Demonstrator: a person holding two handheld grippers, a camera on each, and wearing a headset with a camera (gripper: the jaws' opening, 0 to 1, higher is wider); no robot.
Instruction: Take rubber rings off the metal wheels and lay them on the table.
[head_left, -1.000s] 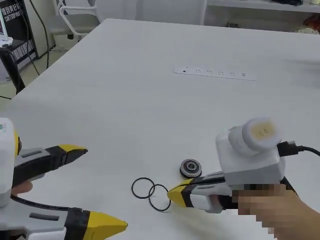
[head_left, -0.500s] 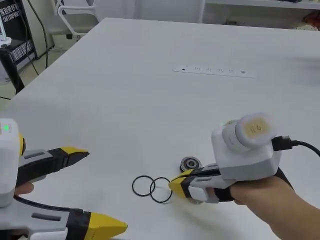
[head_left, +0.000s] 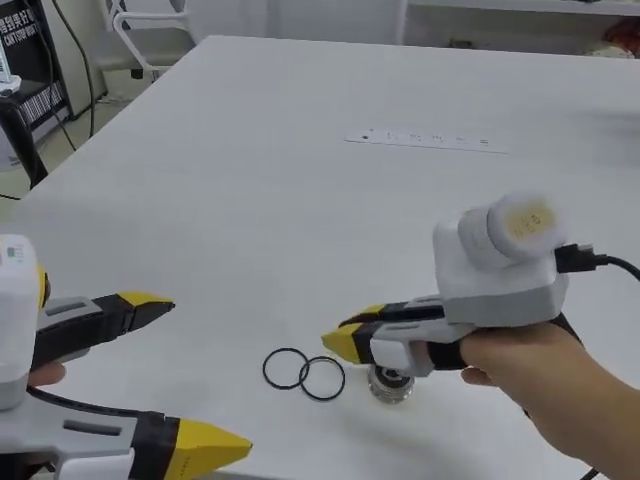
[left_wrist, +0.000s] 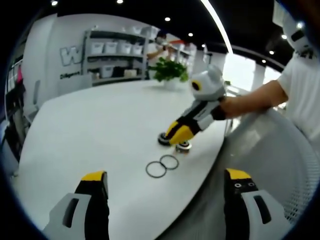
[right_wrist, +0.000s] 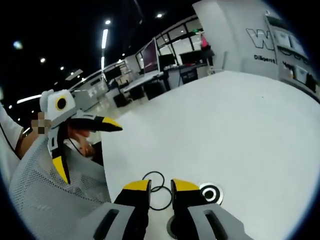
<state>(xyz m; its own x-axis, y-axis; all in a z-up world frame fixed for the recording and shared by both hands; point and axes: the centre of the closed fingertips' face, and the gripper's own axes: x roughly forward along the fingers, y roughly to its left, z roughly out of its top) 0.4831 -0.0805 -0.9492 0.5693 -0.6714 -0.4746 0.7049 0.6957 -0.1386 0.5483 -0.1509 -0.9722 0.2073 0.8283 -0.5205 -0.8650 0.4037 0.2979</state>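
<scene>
Two thin black rubber rings (head_left: 303, 372) lie flat on the white table (head_left: 300, 180) at lower centre of the head view, overlapping at one edge and off any wheel. Just right of them a small round metal wheel (head_left: 388, 384) stands on the tabletop, directly under the right gripper (head_left: 338, 342). Its yellow-tipped jaws are barely apart w/ nothing btwn them. At lower left the left gripper (head_left: 185, 372) has its jaws spread wide, holding nothing, well apart from the rings.

Left gripper view: rings sit at lower centre, beyond its own wide jaws. The right gripper is above them at centre, w/ the small wheel beneath its tip and a second metal wheel (left_wrist: 163, 140), darker, just left of it.

Right gripper view: rings lie partly behind its own jaws at bottom centre. The second wheel is just right of the jaws; the small one is part-hidden at the bottom edge. The left gripper is at the left of frame, jaws wide.
</scene>
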